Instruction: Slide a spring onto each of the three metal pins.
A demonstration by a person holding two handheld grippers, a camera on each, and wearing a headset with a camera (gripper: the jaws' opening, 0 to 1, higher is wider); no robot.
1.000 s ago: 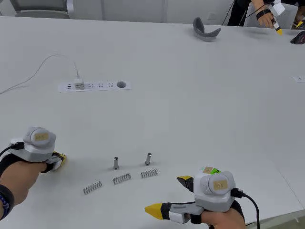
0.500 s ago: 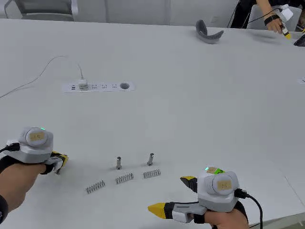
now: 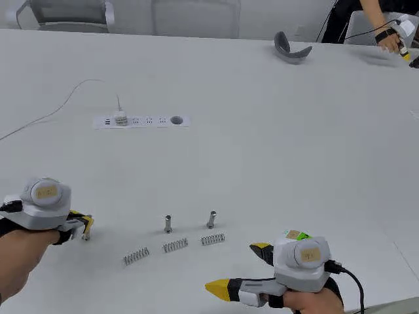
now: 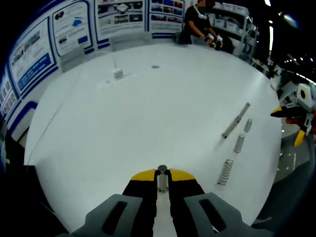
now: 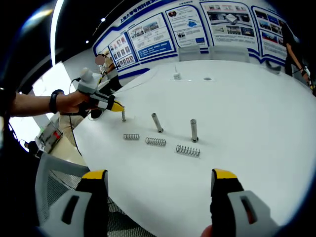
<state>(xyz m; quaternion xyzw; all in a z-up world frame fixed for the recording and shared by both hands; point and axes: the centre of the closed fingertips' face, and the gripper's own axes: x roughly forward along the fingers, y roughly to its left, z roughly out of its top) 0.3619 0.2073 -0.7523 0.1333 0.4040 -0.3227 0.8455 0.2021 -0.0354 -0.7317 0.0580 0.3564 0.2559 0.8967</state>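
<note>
Two metal pins stand upright on the white table, one (image 3: 168, 224) to the left of the other (image 3: 211, 219). Three springs (image 3: 136, 256) (image 3: 175, 245) (image 3: 213, 239) lie in a row just in front of them. My left gripper (image 3: 85, 224) is at the left, shut on a third pin (image 4: 162, 178) that points down at the table. That held pin (image 5: 123, 116) also appears in the right gripper view, beside both standing pins (image 5: 157, 122) (image 5: 193, 130). My right gripper (image 3: 239, 268) is near the front edge, open with nothing between its jaws (image 5: 159, 180).
A white power strip (image 3: 141, 121) with a plug and cable lies mid-table. A grey curved object (image 3: 291, 46) rests at the far side. Another person's hand (image 3: 391, 36) works with a gripper at the far right corner. The table's front edge runs close behind my right gripper.
The head camera has shifted a little. Both grippers keep about the same places relative to the pins and springs.
</note>
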